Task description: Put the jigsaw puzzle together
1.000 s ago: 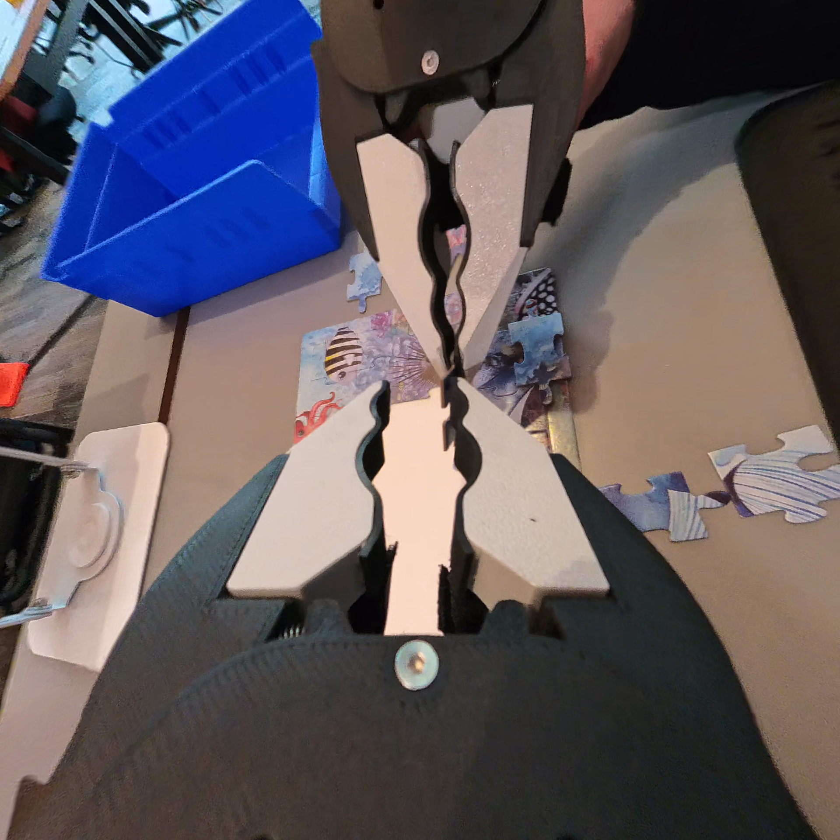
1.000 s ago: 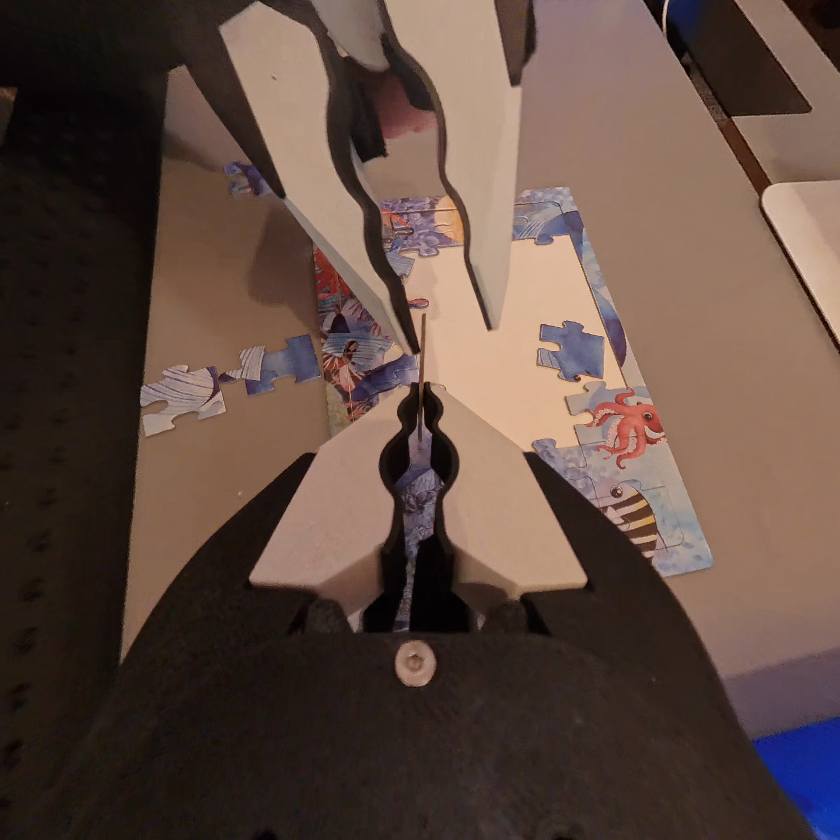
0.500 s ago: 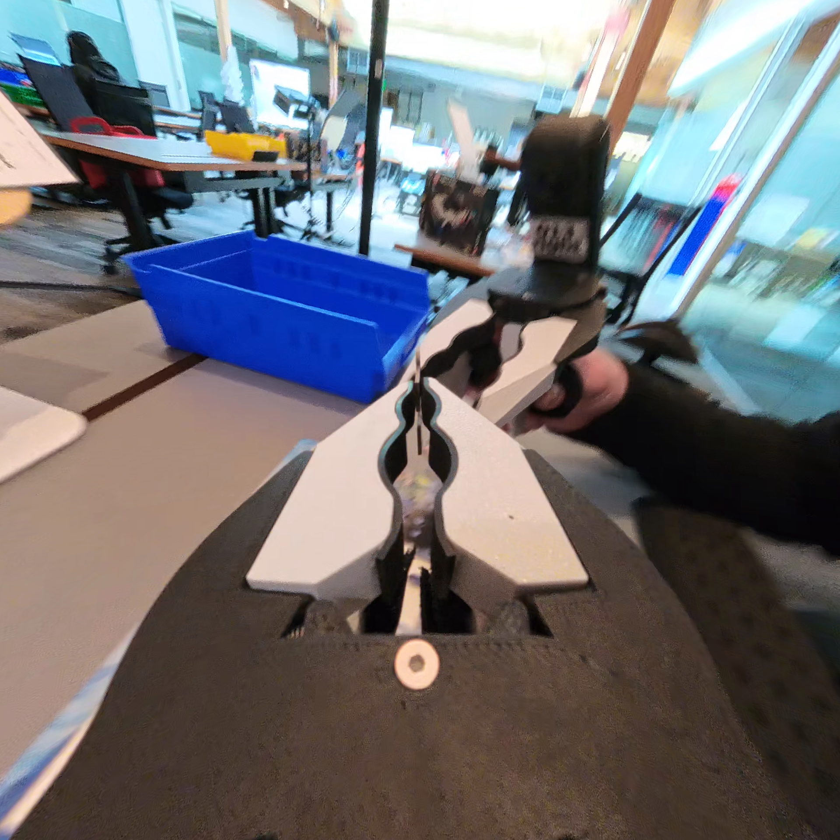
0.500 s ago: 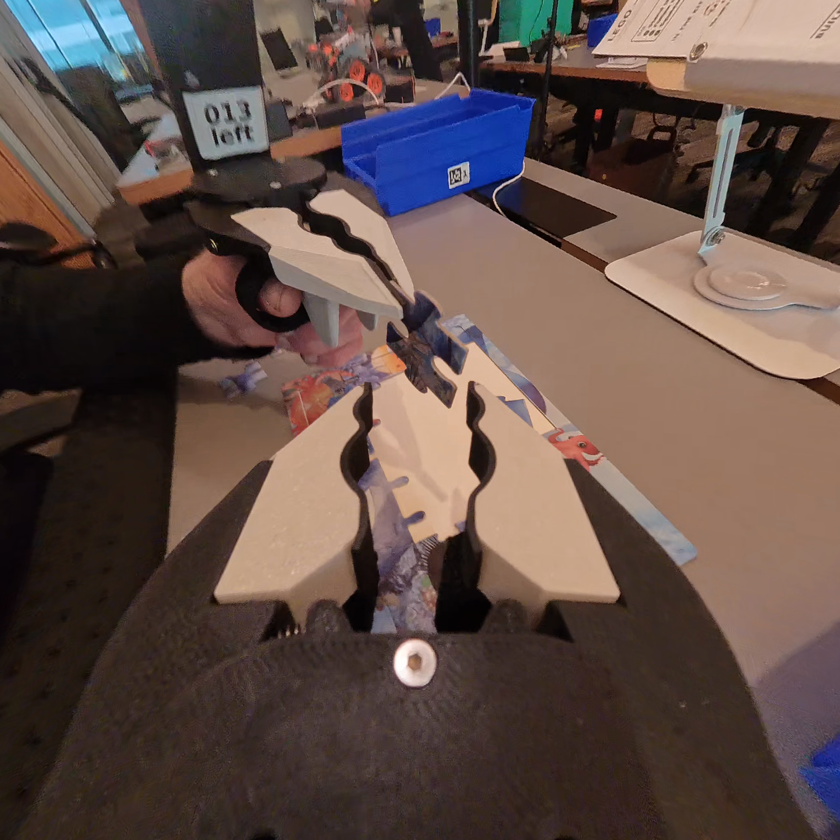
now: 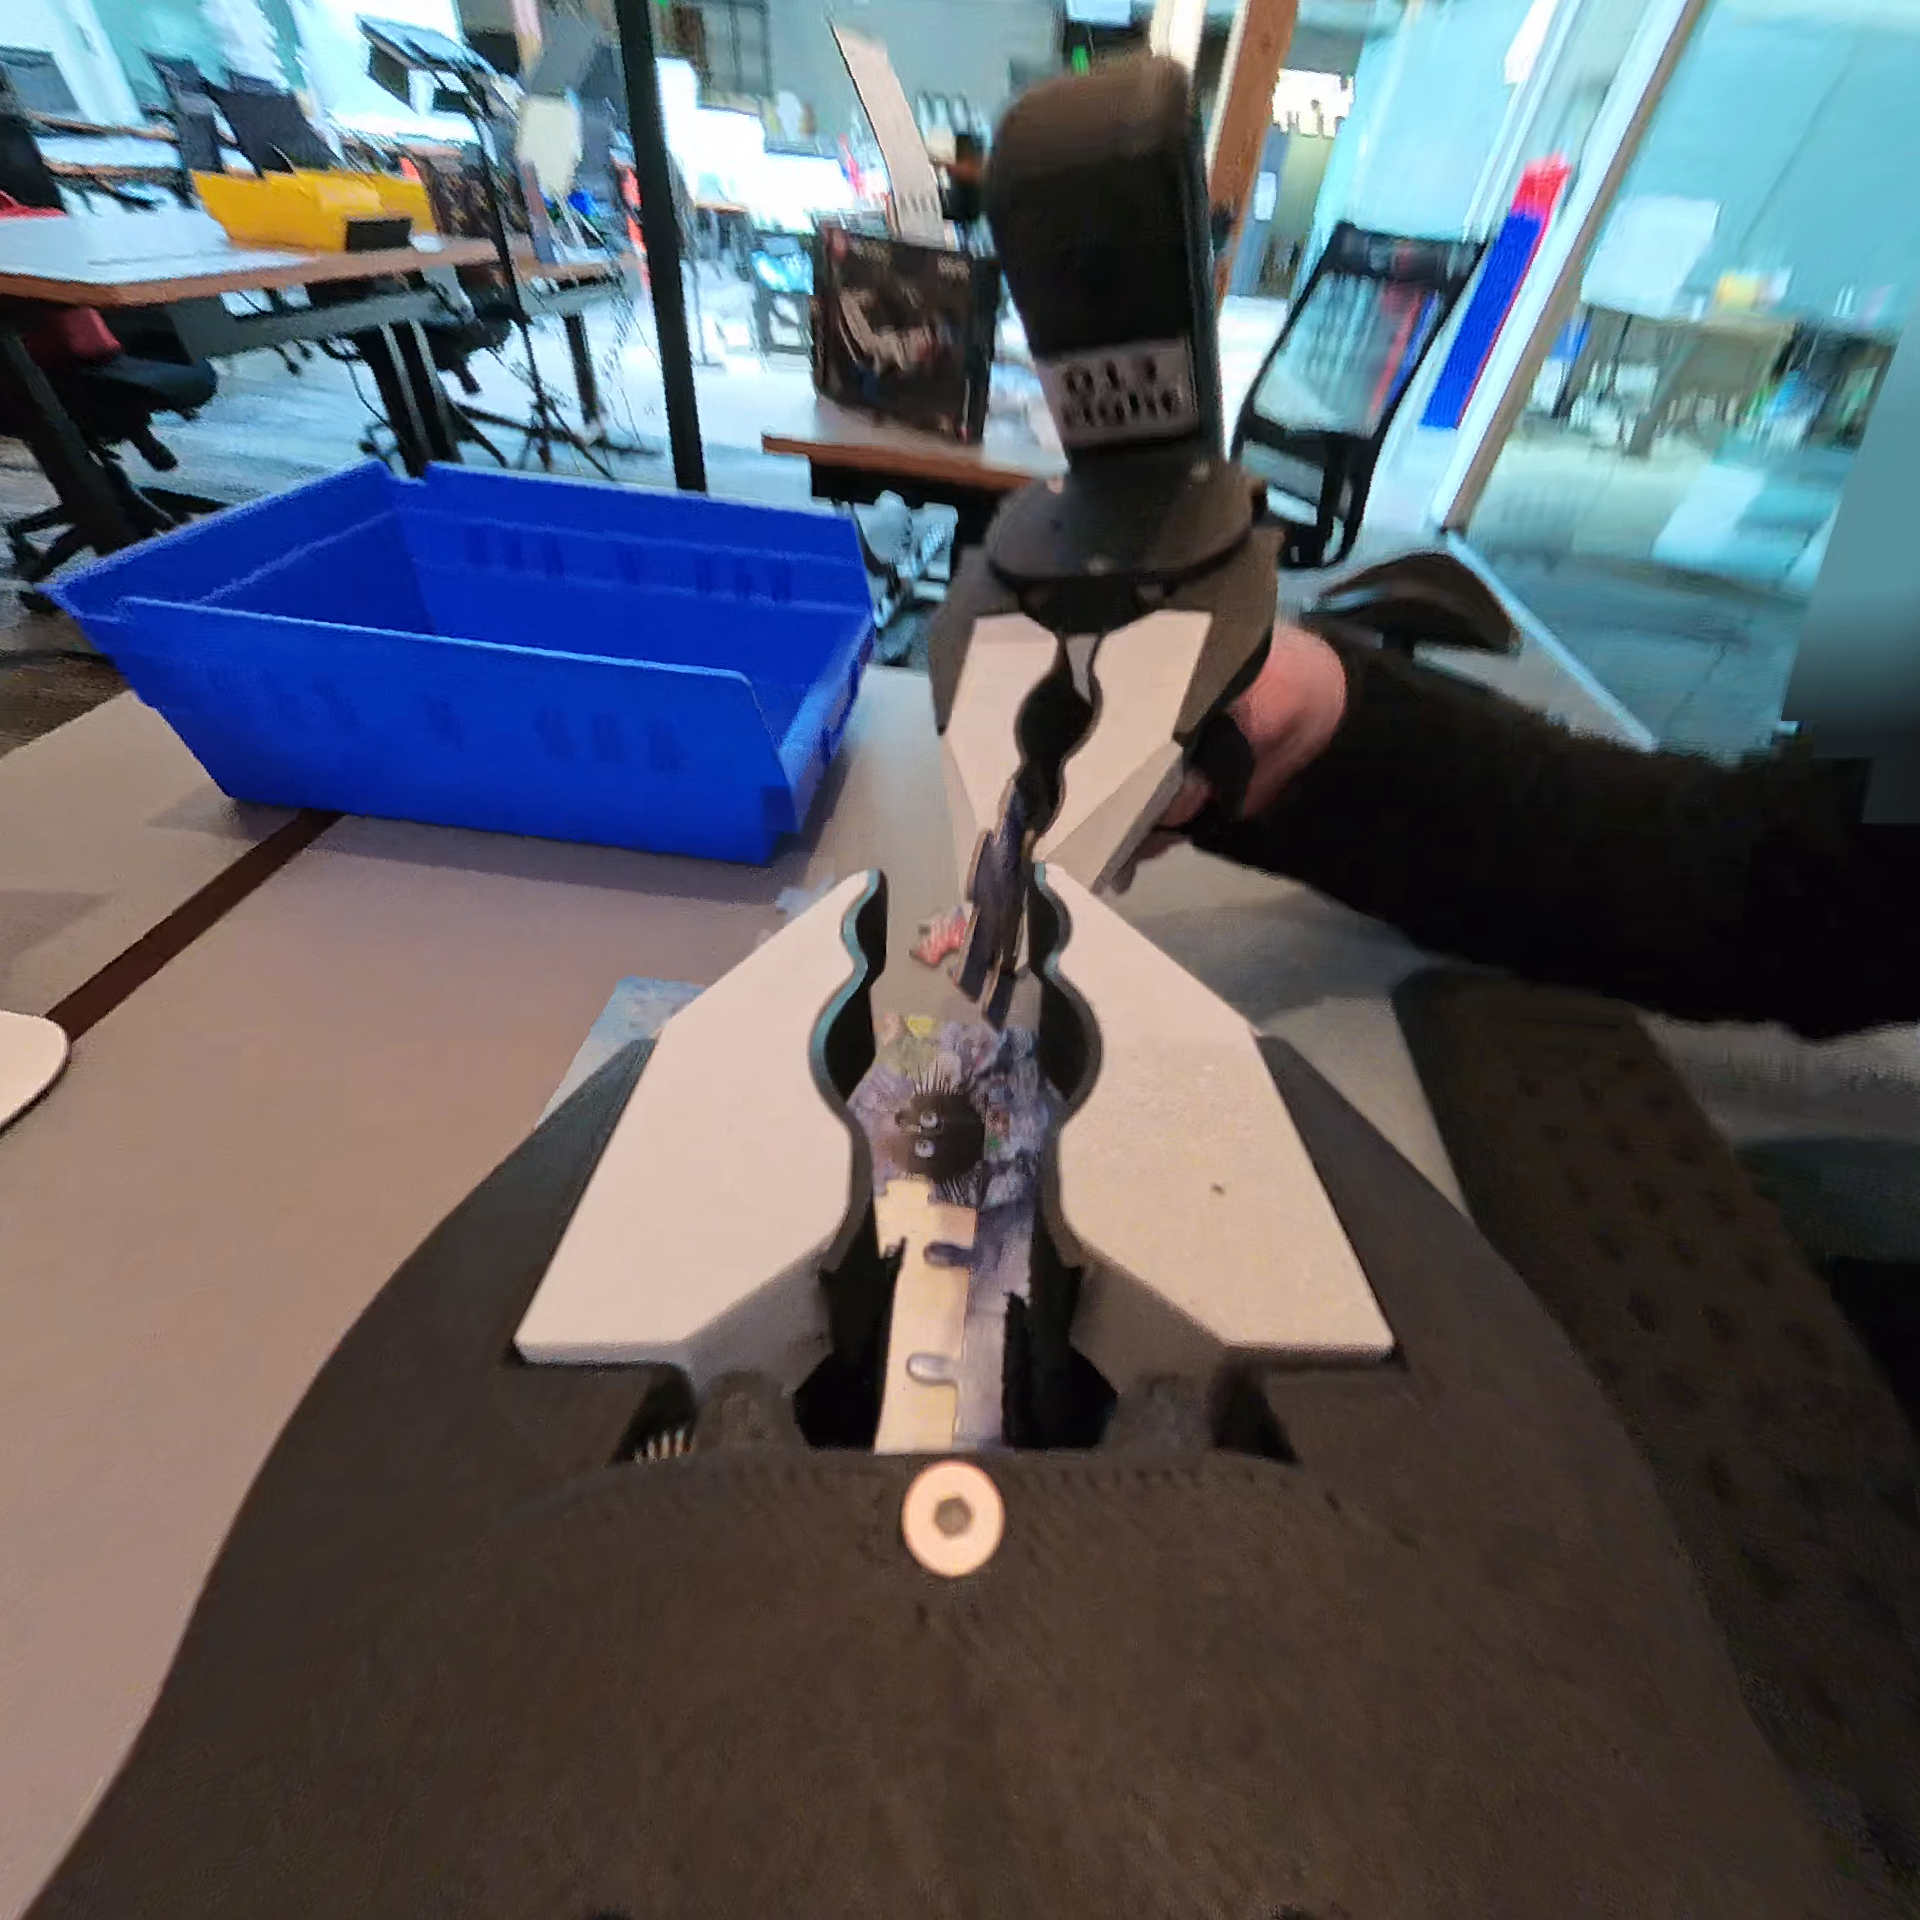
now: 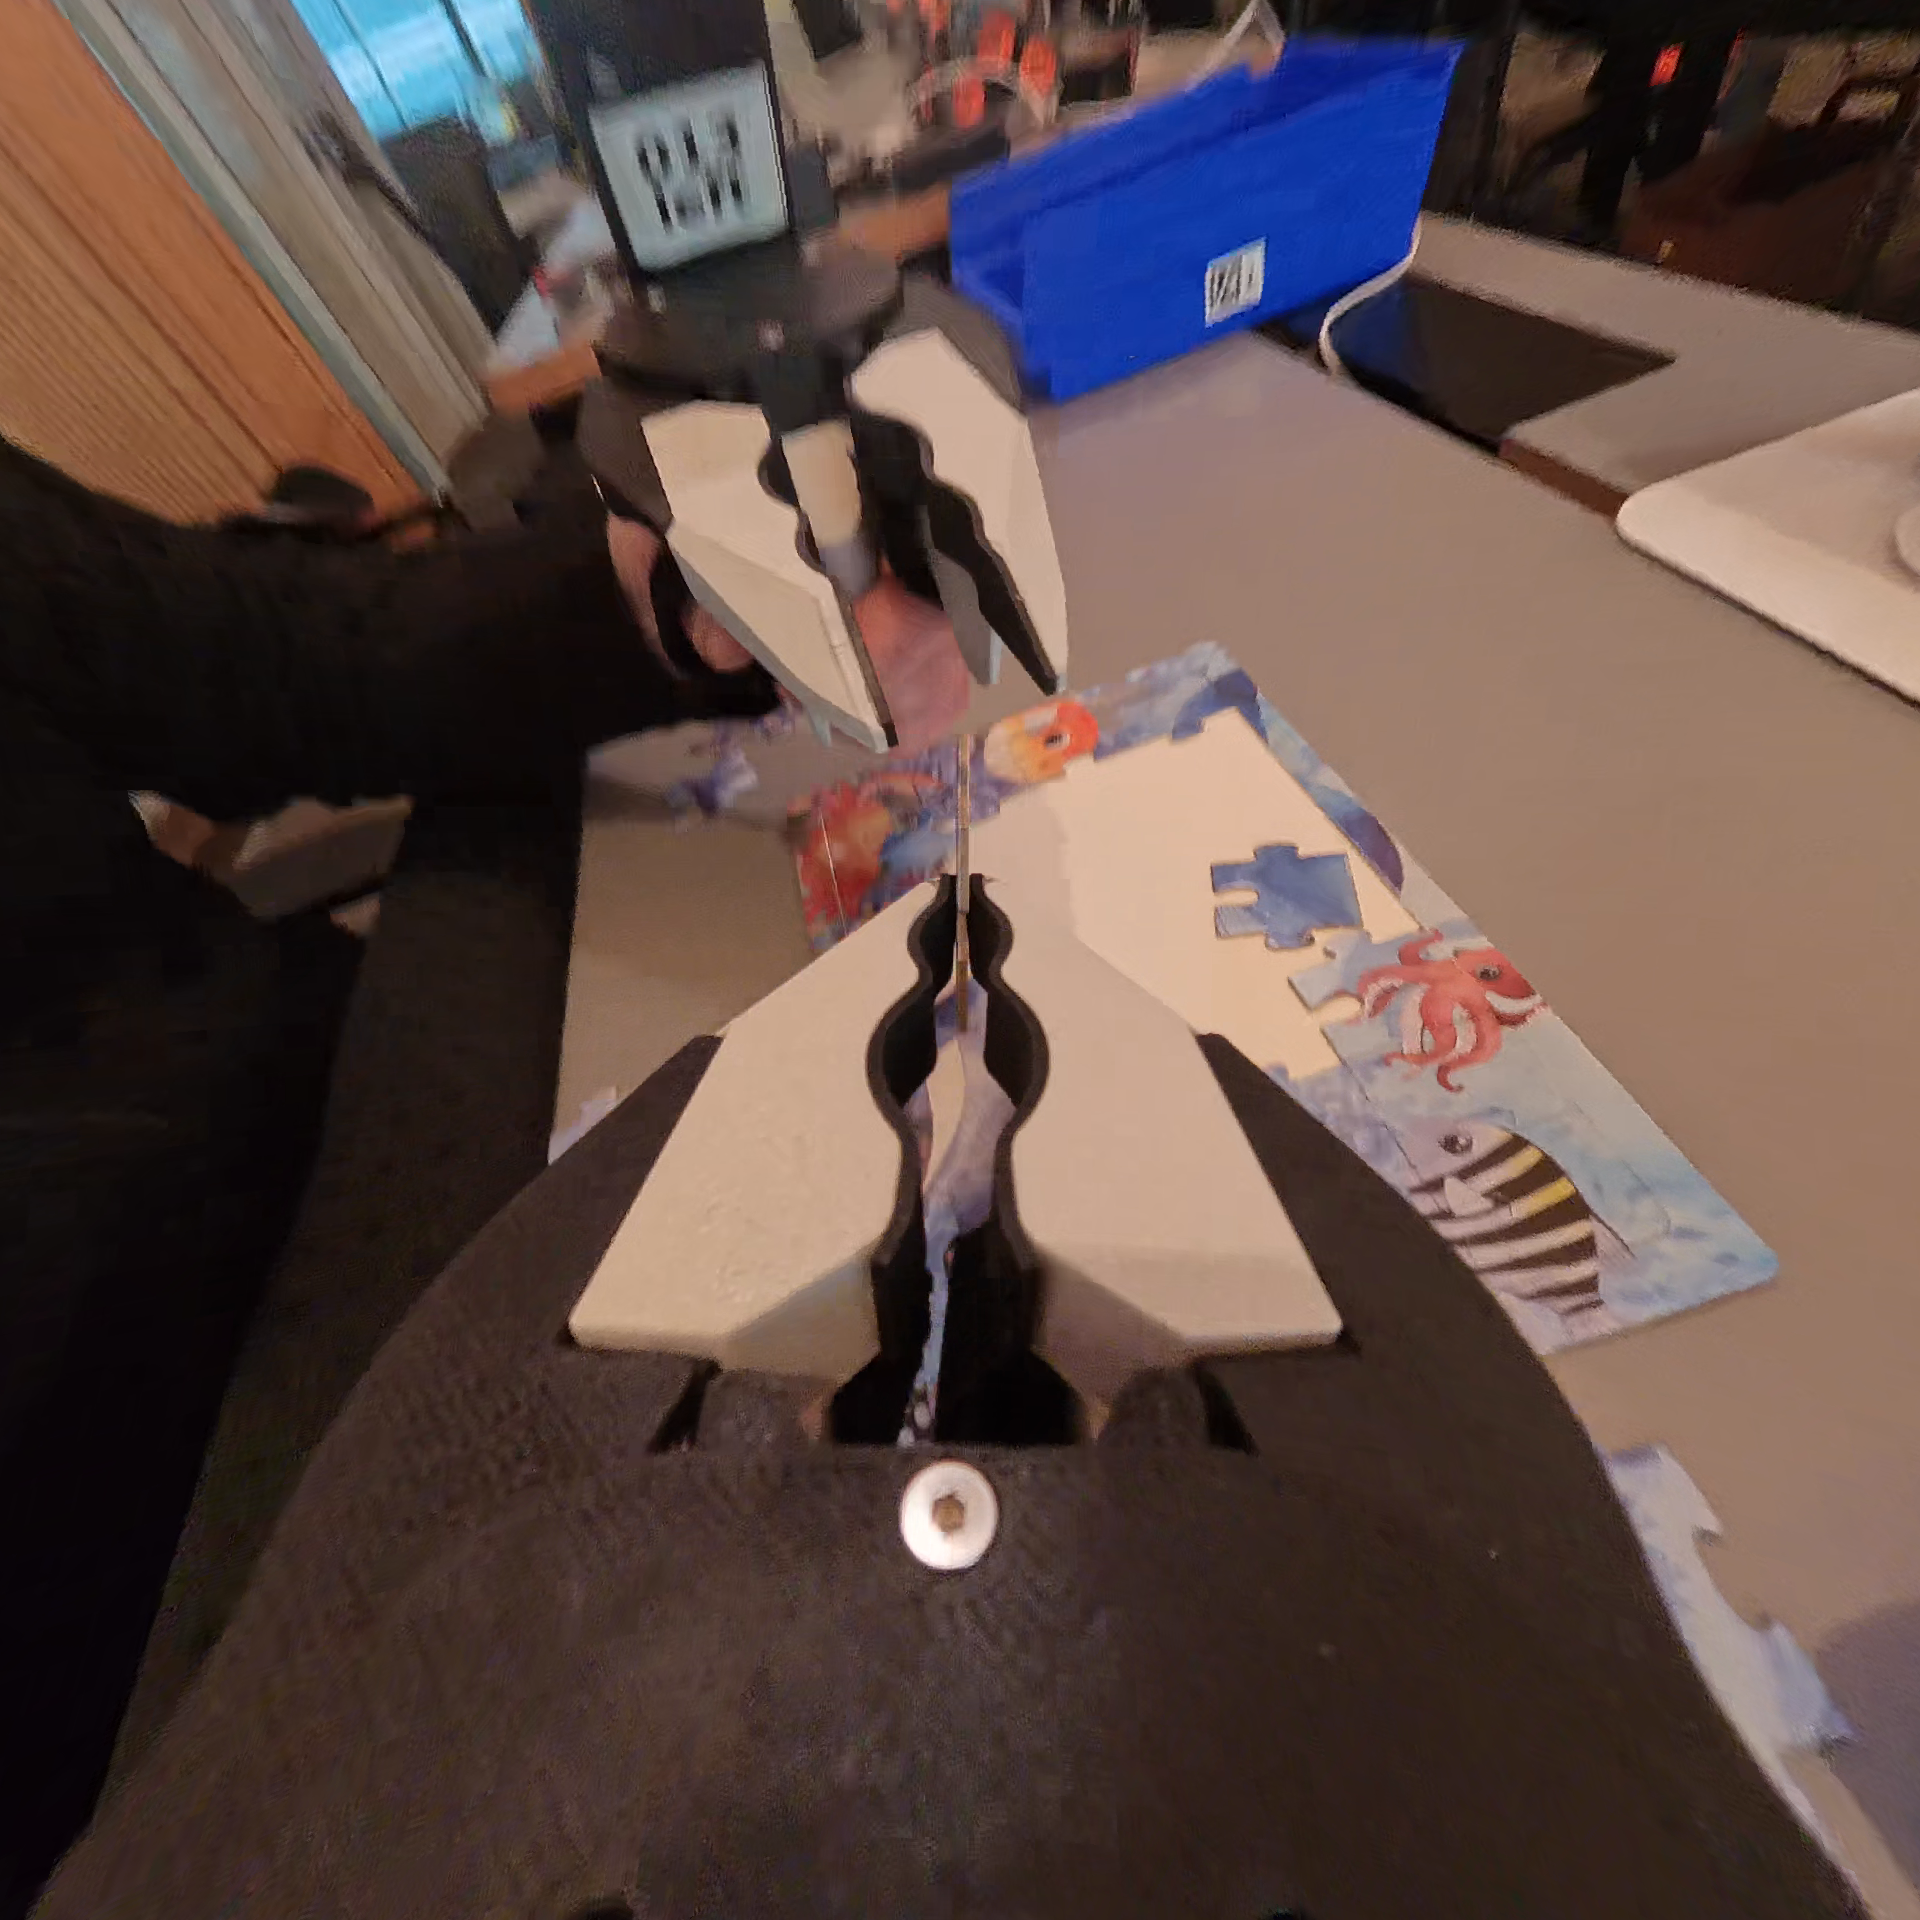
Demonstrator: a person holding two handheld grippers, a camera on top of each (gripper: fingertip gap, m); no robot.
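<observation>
My right gripper point(image 6: 961, 883) is shut on a dark blue puzzle piece point(image 6: 964, 821), held upright and edge-on above the puzzle board point(image 6: 1143, 831). In the left wrist view that piece point(image 5: 995, 914) hangs from the right gripper point(image 5: 1023, 831), just in front of my left gripper point(image 5: 956, 878), which is open and empty. In the right wrist view the left gripper point(image 6: 966, 712) hovers open behind the piece. The board's edges are partly filled: an octopus piece point(image 6: 1444, 997), a striped fish point(image 6: 1507, 1205), and one loose blue piece point(image 6: 1288, 894) on its bare middle.
A blue bin point(image 5: 468, 665) stands on the grey table at the back left. A second blue bin point(image 6: 1195, 208) and a white stand base point(image 6: 1787, 520) sit beyond the board. Loose pieces lie near the table edge point(image 6: 1714, 1610) and by the person's hand point(image 6: 717, 779). Less than 4 cm separates the two grippers' tips. The striped fish point(image 6: 1507, 1205) is about 15 cm from my right fingertips.
One second ago the right gripper held the piece; half a second ago the left held it with the right open. Now the right is shut on it again and the left has opened.
</observation>
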